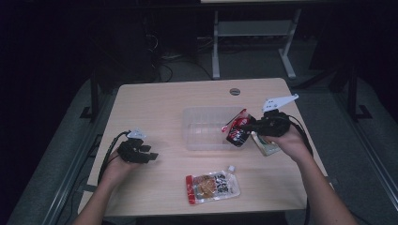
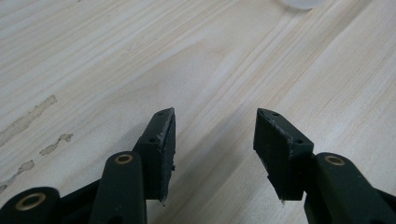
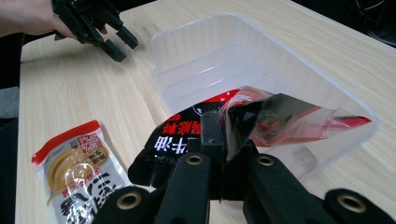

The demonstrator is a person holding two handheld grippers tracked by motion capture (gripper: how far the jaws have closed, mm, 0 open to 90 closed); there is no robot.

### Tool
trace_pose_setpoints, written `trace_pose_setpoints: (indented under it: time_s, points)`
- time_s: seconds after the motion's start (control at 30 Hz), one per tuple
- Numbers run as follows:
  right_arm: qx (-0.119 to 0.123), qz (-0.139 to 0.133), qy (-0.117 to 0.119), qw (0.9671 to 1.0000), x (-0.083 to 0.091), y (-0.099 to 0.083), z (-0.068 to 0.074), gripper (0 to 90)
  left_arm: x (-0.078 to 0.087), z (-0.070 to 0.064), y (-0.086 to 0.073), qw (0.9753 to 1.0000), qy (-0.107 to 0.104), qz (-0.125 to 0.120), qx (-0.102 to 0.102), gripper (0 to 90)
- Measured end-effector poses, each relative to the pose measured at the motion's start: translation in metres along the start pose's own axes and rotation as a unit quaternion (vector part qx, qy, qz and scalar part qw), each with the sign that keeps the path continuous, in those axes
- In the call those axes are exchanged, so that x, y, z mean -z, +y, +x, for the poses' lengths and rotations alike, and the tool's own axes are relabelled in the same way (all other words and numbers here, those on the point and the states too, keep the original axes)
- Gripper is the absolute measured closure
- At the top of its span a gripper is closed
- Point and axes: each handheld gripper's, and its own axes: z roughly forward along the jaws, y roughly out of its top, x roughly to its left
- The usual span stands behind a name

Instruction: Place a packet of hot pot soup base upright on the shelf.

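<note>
My right gripper (image 1: 253,125) is clenched on a glossy black-and-red foil snack packet (image 1: 237,131), pinching it near one edge so the rest hangs free. I hold it at the near right end of the clear rectangular plastic container (image 1: 197,117), tilted over the rim, which I judge to be the position for dropping it inside. In the right gripper view the packet (image 3: 187,140) sits just in front of the container's wall (image 3: 280,79), and the container looks bare inside (its ribbed far wall shows through clearly).

My left gripper (image 1: 141,152) rests low on the pale wooden table (image 1: 155,103), well apart from the container, jaws released with nothing between them; in the left gripper view there is just wood grain beyond the pads (image 2: 164,140). I judge it is parked out of the way.

Nearer to me lies a flat red-and-white spouted pouch with a yellow picture (image 1: 212,186), apart from the container. A beige and green packet (image 1: 265,146) sits under my right hand, just beside the container's corner. Nothing blocks the opening; the rim itself is what the hanging packet must pass over.
</note>
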Motion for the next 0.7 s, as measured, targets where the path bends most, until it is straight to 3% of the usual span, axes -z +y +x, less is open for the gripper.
trace_pose_setpoints:
  time_s: [0.7]
  points:
    - [-0.002, 0.023, 0.029, 0.9993, -0.024, 0.002, 0.002, 88.6, -0.001, 0.000, -0.001, 1.0000, -0.004, 0.003, -0.002, 48.0]
